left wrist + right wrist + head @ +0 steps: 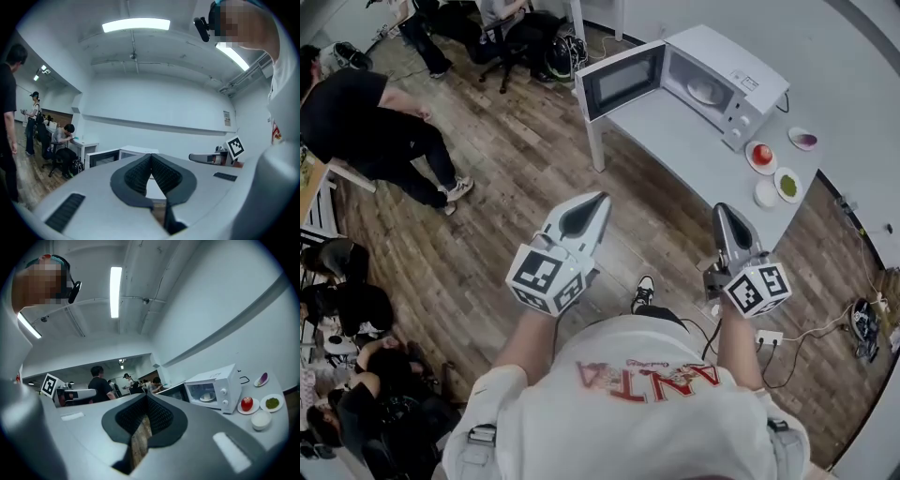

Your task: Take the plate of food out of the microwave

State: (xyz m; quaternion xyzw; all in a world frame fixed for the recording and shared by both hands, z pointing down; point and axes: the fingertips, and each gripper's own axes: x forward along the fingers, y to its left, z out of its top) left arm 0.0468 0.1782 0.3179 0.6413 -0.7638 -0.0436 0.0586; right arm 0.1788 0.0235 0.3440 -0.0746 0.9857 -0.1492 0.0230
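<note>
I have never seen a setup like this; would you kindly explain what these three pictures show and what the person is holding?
No robot here: a person holds a two-jaw gripper in each hand, the left gripper and the right gripper. The marker cubes are parts of them. The head view looks down from a camera on the person's head; the other two come from cameras riding on the grippers. Both pairs of jaws are shut and empty. On a white table stands a microwave, door open, a plate inside. Beside it lie small dishes, one with a red fruit.
</note>
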